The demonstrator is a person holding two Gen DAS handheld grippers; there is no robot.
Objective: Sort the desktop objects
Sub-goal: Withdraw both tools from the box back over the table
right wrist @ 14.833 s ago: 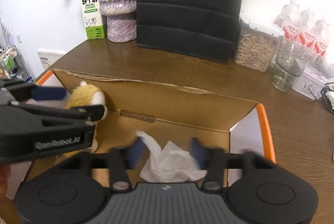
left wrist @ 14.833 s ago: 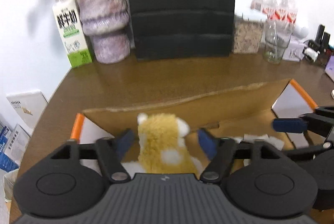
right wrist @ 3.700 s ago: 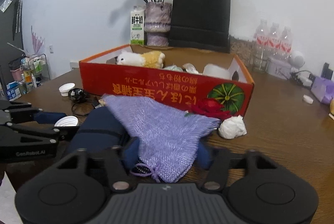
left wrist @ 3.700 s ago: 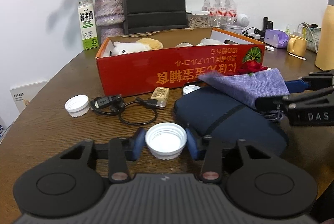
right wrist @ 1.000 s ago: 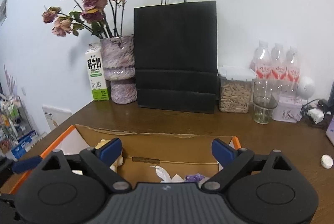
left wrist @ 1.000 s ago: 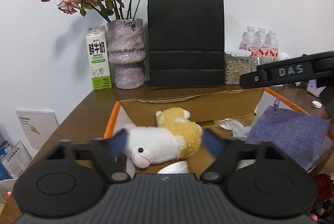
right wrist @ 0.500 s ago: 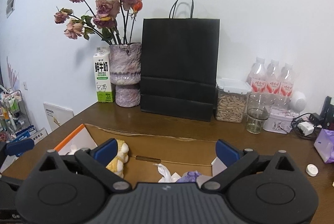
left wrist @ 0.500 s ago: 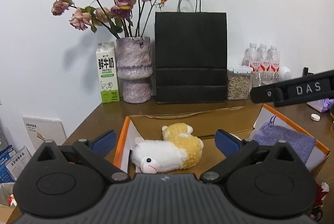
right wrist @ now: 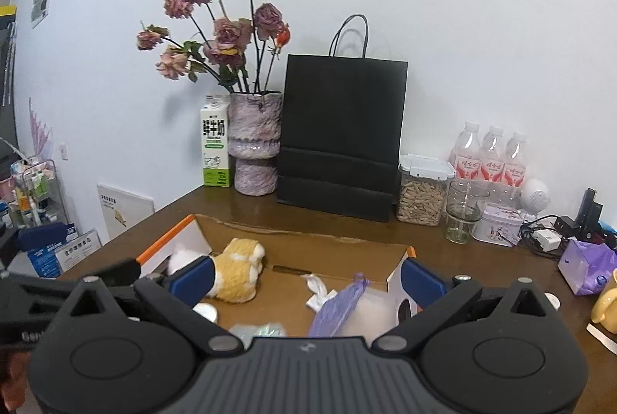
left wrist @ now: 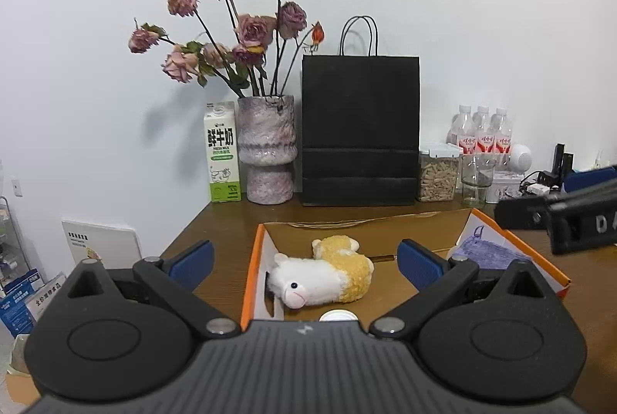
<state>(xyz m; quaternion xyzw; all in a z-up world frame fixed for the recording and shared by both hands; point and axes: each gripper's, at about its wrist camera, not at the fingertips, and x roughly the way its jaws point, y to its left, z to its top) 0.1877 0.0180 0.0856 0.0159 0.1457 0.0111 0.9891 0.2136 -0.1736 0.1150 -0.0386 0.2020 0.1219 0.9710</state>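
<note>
Two grippers hang above the cardboard box (left wrist: pixel 266 240) on the brown table (left wrist: pixel 227 221), both spread wide with nothing between their blue pads. The left gripper (left wrist: pixel 304 261) looks down on the plush toy (left wrist: pixel 320 277), white at the head and yellow behind, lying on its side against the box's left wall, with a white bottle cap (left wrist: pixel 338 316) just in front of it and the purple knitted pouch (left wrist: pixel 491 254) at the right end. The right gripper (right wrist: pixel 306 279) sees the same toy at left, crumpled white tissue (right wrist: pixel 318 290) near the middle and the pouch beside it. Behind the box stand a milk carton (left wrist: pixel 221 151), a vase of dried roses (left wrist: pixel 266 147) and a black paper bag (left wrist: pixel 360 128).
</note>
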